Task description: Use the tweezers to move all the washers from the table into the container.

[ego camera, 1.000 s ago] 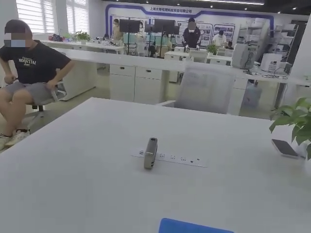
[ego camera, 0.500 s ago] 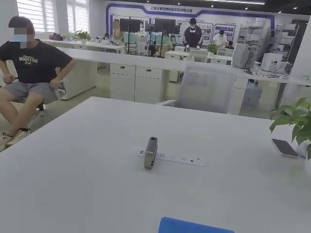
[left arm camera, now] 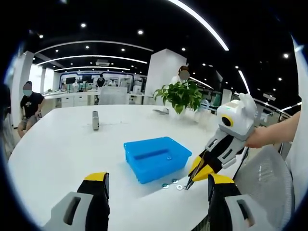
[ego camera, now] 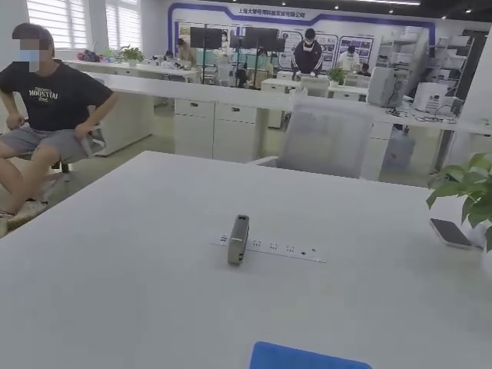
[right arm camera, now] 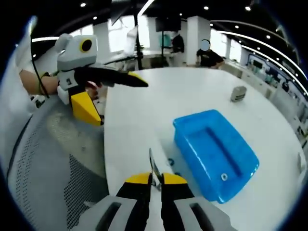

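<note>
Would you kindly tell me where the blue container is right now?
In the left gripper view, the blue container sits centre frame, just beyond the loose washers.

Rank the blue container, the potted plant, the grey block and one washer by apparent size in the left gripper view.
1. blue container
2. potted plant, farther off, so its true size is unsure
3. grey block, also farther off
4. washer
</note>
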